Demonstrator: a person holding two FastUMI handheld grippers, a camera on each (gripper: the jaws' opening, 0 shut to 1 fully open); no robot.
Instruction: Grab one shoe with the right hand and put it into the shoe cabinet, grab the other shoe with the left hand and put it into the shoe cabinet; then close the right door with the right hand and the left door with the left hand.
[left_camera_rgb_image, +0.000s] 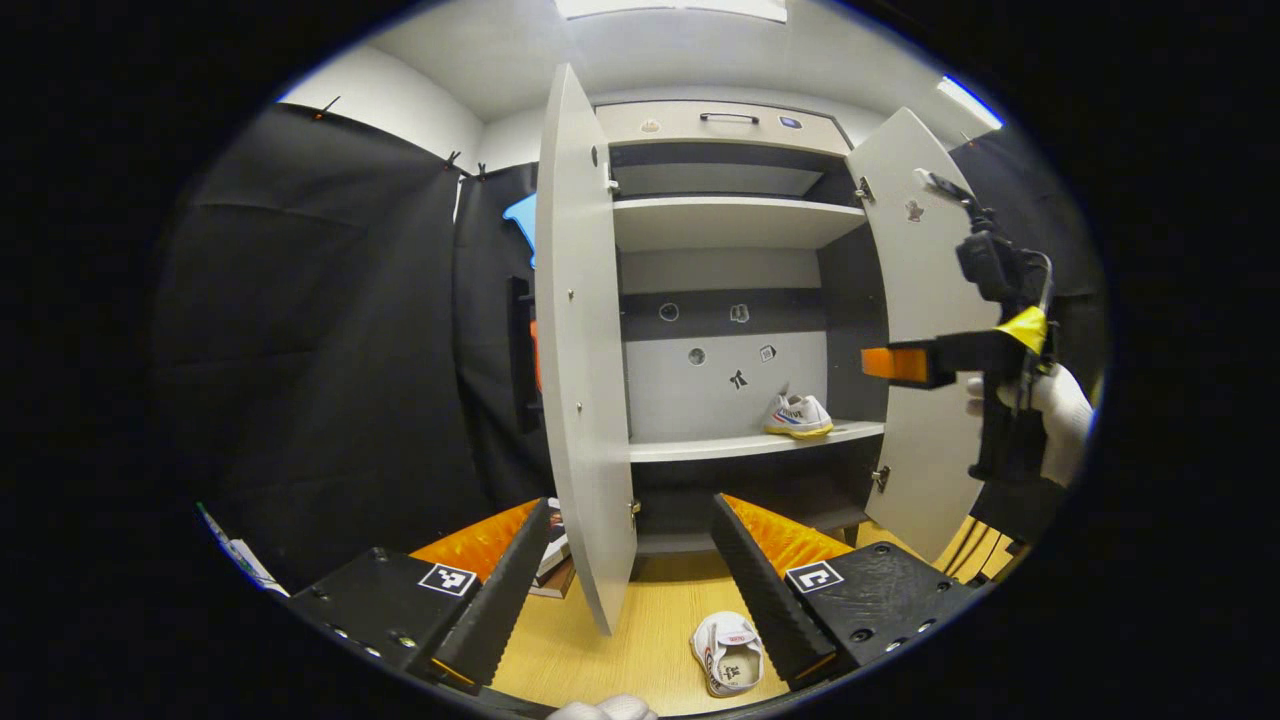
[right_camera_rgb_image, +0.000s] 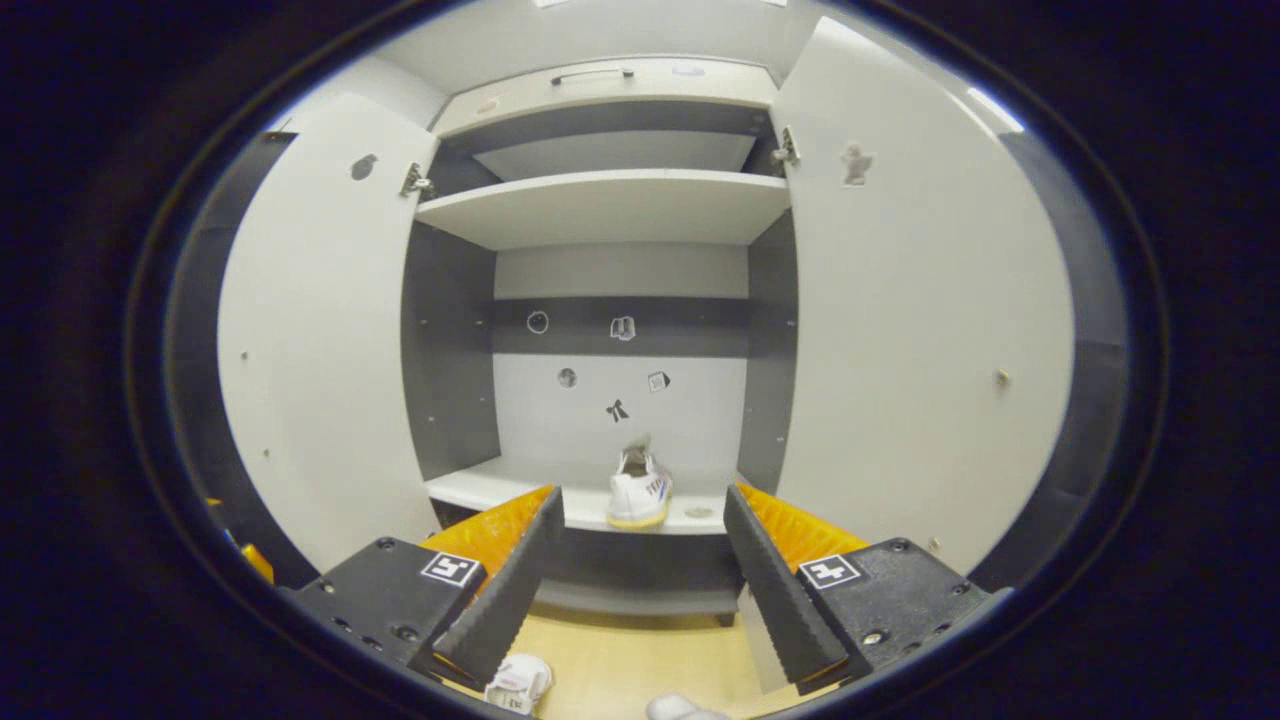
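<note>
The left hand-held gripper (left_camera_rgb_image: 625, 590) hangs open and empty, and the second shoe (left_camera_rgb_image: 728, 652) lies on the floor just below and between its fingers, its long axis running toward the shoe cabinet (left_camera_rgb_image: 730, 215). The left hand is judged nearer to it. The right hand-held gripper (right_camera_rgb_image: 640, 590), also open and empty, faces the shelved shoe (right_camera_rgb_image: 640, 488) beyond. Lettering on the shoes is too small to read.

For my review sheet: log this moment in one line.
first shoe on shelf | second shoe on floor | both doors open | grippers empty
</note>
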